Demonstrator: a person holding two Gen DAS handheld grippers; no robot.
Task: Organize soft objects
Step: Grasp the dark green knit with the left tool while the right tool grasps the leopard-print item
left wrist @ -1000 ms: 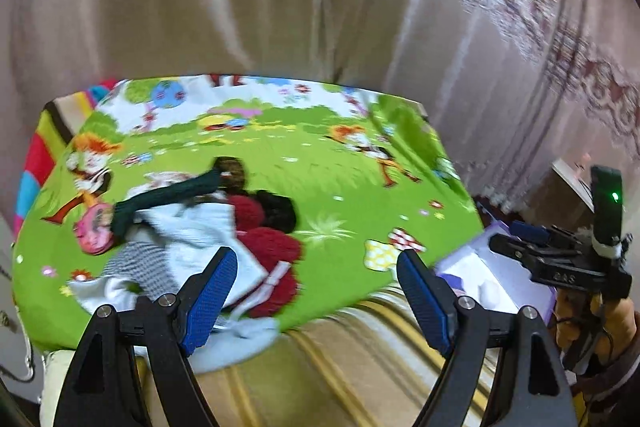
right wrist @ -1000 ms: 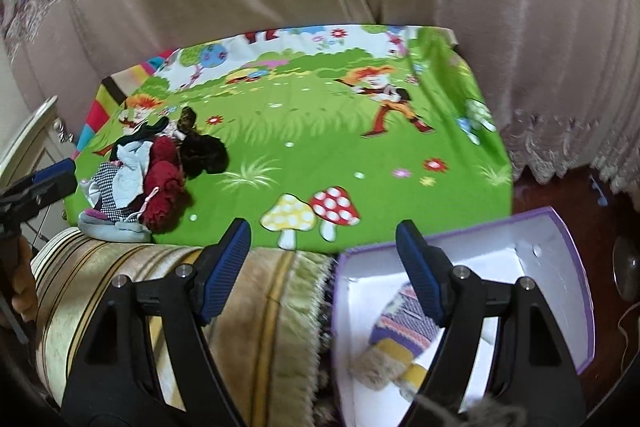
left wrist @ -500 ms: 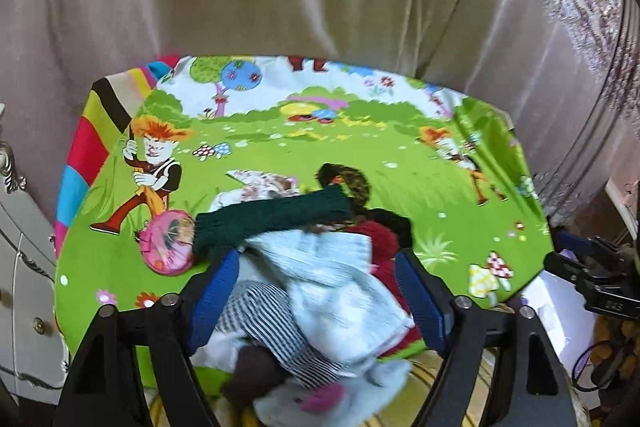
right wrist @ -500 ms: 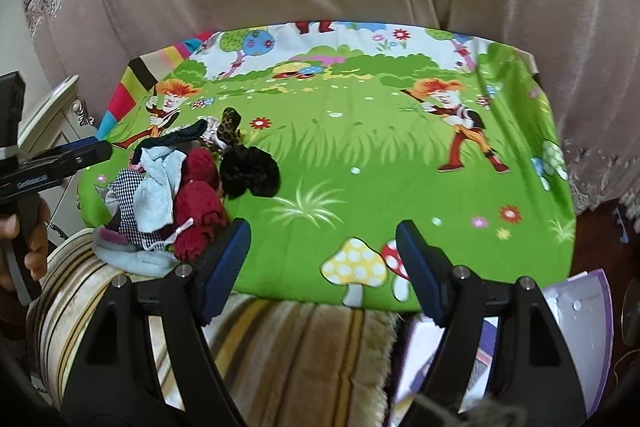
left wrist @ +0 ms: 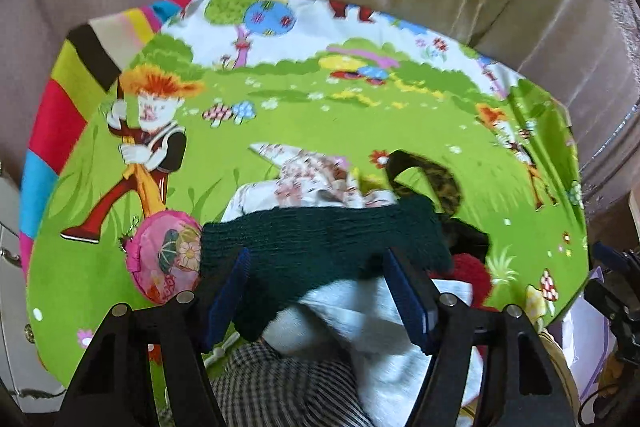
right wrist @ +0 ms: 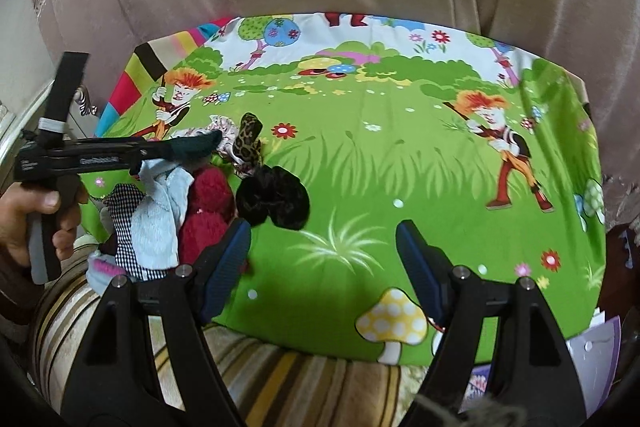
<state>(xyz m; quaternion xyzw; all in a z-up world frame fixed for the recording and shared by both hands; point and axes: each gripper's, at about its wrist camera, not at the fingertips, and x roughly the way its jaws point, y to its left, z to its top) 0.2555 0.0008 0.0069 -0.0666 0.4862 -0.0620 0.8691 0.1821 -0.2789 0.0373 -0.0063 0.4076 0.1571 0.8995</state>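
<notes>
A heap of soft things lies at the near left of the cartoon-printed green mat (left wrist: 320, 115). In the left wrist view my left gripper (left wrist: 318, 293) hangs low over the heap. Its jaws are closing around a dark green knitted piece (left wrist: 320, 239), and the pads stand apart from it. Under that piece lie a pale blue cloth (left wrist: 360, 319) and a checked cloth (left wrist: 280, 387). A pink round pouch (left wrist: 164, 263) lies to the left. My right gripper (right wrist: 324, 263) stands open over bare mat, right of a black scrunchie (right wrist: 276, 199) and a red fluffy piece (right wrist: 208, 203).
A floral cloth (left wrist: 312, 179) and a leopard-print scrunchie (right wrist: 248, 143) lie behind the heap. A hand (right wrist: 40, 215) holds the left gripper (right wrist: 160, 153) at the left edge. A purple-rimmed box (right wrist: 592, 351) sits low right, beside a striped cushion (right wrist: 300, 383). Curtains hang behind.
My left gripper has swung left and down over the heap, and its jaws have narrowed around the green piece. The right gripper has moved left, away from the box, still open.
</notes>
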